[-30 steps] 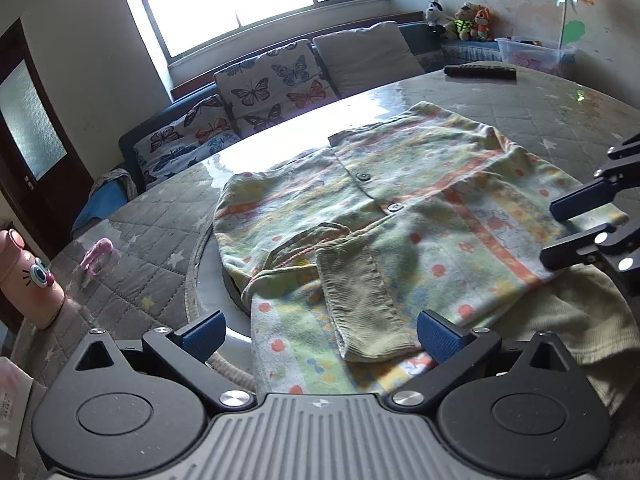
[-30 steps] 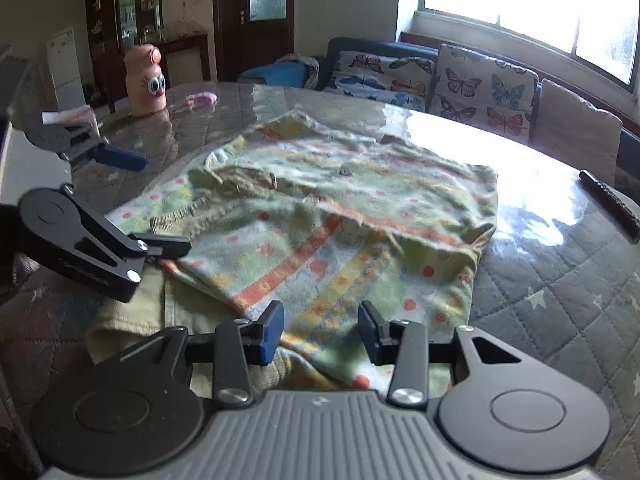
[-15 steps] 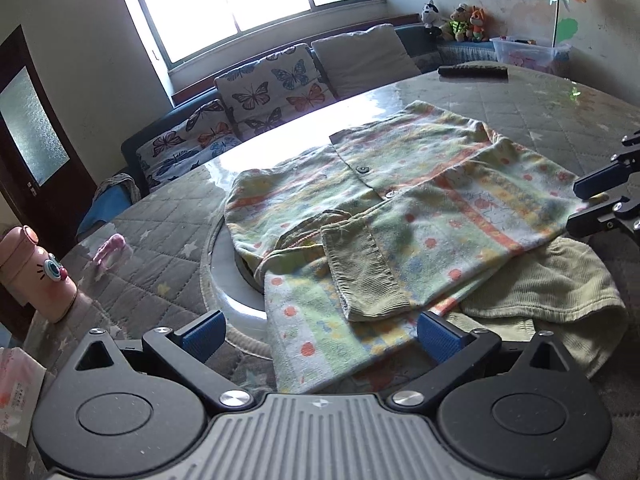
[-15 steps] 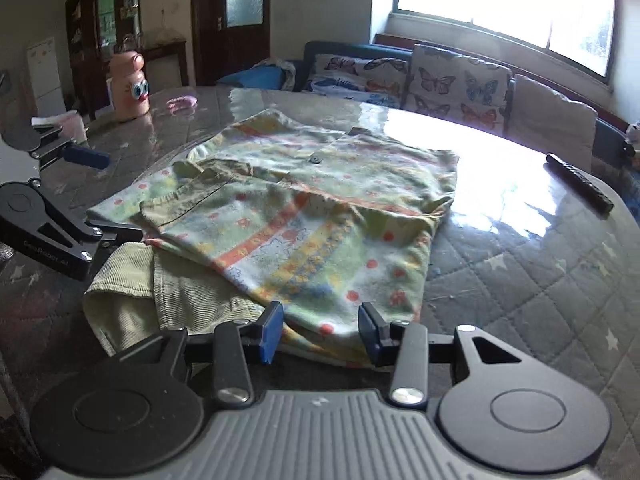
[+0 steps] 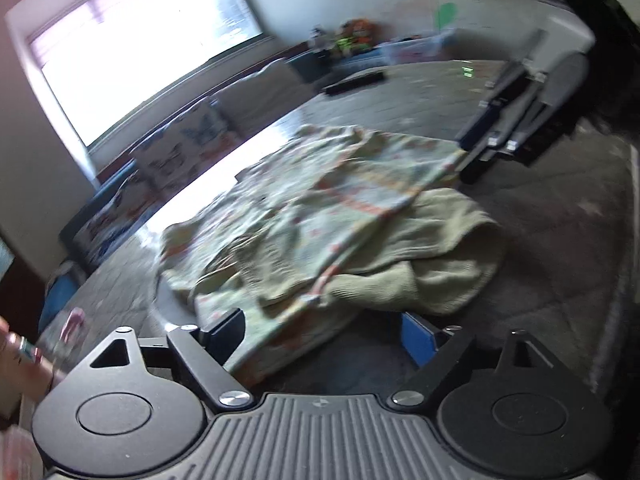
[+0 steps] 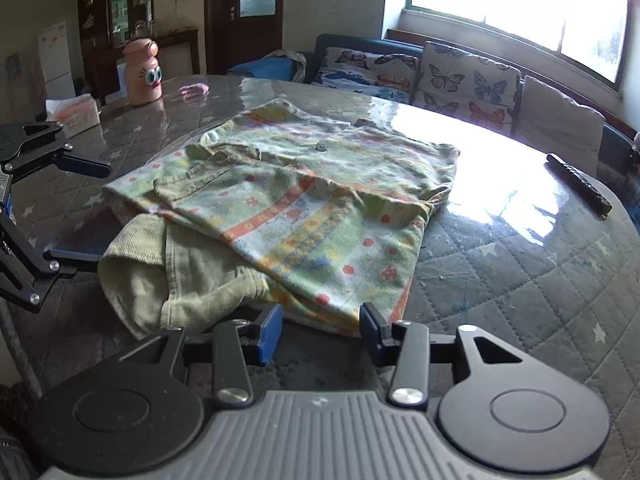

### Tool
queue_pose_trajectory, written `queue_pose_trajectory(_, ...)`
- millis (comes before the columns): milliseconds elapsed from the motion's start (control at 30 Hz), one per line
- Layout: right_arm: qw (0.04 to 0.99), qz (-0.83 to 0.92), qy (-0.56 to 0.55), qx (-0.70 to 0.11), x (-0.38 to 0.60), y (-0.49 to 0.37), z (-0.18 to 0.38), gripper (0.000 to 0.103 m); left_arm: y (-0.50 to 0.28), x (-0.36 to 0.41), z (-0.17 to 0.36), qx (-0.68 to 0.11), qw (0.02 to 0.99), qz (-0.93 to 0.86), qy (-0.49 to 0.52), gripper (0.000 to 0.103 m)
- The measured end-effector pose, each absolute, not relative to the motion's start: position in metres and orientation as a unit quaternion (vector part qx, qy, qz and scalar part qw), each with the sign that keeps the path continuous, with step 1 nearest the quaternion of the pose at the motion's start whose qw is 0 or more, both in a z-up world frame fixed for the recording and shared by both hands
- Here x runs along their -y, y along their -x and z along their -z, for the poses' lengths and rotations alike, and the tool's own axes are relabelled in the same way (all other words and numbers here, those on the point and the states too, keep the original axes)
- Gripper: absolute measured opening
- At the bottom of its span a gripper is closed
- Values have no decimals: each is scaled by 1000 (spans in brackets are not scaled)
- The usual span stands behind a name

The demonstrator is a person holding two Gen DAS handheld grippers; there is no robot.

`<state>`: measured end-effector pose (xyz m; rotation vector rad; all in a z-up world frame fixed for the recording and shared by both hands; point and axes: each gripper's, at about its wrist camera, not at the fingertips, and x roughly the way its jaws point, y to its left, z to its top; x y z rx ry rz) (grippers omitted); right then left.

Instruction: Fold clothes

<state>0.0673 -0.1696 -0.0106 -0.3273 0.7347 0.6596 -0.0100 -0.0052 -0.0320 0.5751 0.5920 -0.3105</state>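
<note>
In the right wrist view the shirt [image 6: 304,200] lies at the centre of the frame on the table [image 6: 540,280], its lower part folded over a garment [image 6: 168,276] that sticks out at lower left. The right gripper [image 6: 320,330] sits at bottom centre, just before the shirt's near hem. The left gripper [image 6: 68,216] enters from the left edge, beside the garment. A bottle [image 6: 142,74] stands at upper left, a tissue box [image 6: 74,114] left of it. A remote [image 6: 578,186] lies at right. A sofa [image 6: 440,76] runs behind the table, under the window [image 6: 520,12].
</note>
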Motion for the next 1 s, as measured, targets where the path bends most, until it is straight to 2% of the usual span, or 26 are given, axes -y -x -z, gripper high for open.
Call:
queue_pose_trajectory(200,854,-333,190,-351,169,-57,15,47,10,22,38,-257,899,198,-295,68)
queue_pose_trajectory(367,847,-349,205,-343,166,-52,16,50,-9,25,27,-250,909,212,-257,22)
queue_pose_trajectory(467,844,-360,210,-338,164,-52,15,51,-28,16,9,-249,923,202,-212,12)
queue_pose_trajectory(600,843,-376,217,-317,155,-53,14,54,-55,-3,-12,-257,938,186,-144,10)
queue_pose_trajectory(767,850,-389,205,-289,136,-65,11,54,-71,-8,-18,-262,938,190,-124,9)
queue_pose_trajectory(833,847,-400,193,-292,129,-73,12,51,-70,-7,-16,-267,936,190,-127,10)
queue_pose_trajectory(867,845,-404,189,-295,126,-76,12,47,-67,-8,-14,-269,935,190,-127,10)
queue_pose_trajectory(900,843,-406,185,-300,124,-78,12,33,-65,-9,-13,-272,935,189,-126,12)
queue_pose_trajectory(933,842,-405,176,-311,121,-84,13,26,-61,-11,-11,-275,935,187,-126,14)
queue_pose_trajectory(1000,839,-405,156,-328,119,-92,12,19,-53,-16,-7,-279,935,181,-127,18)
